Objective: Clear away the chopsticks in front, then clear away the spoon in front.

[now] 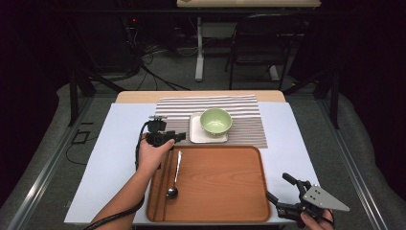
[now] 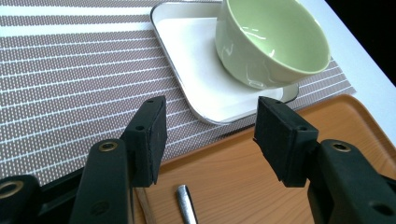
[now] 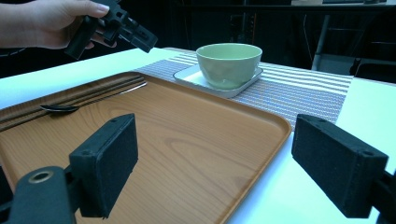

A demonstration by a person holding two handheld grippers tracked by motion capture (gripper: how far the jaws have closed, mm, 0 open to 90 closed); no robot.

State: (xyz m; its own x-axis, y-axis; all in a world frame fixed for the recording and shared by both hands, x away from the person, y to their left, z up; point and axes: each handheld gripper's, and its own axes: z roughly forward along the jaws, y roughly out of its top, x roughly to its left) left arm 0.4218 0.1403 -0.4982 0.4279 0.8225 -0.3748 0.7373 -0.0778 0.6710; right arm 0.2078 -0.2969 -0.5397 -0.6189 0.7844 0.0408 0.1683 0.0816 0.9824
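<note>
A wooden tray (image 1: pixel 215 191) lies at the table's front with a metal spoon (image 1: pixel 174 184) and dark chopsticks (image 1: pixel 164 184) along its left side. Beyond it, a green bowl (image 1: pixel 216 121) stands on a white square plate (image 1: pixel 195 135) on a striped placemat (image 1: pixel 249 124). My left gripper (image 1: pixel 179 136) hovers over the tray's far left corner, above the spoon handle (image 2: pixel 187 205); in the left gripper view its jaws (image 2: pixel 210 135) stand open and empty, pointing toward the plate (image 2: pixel 205 79) and bowl (image 2: pixel 271 42). My right gripper (image 1: pixel 277 187) stands open and empty at the tray's front right corner (image 3: pixel 215 163).
A white sheet (image 1: pixel 110 163) covers the table around the tray. A dark chair (image 1: pixel 263 43) and a desk leg (image 1: pixel 199 48) stand on the floor beyond the table's far edge. Metal rails run along both sides of the table.
</note>
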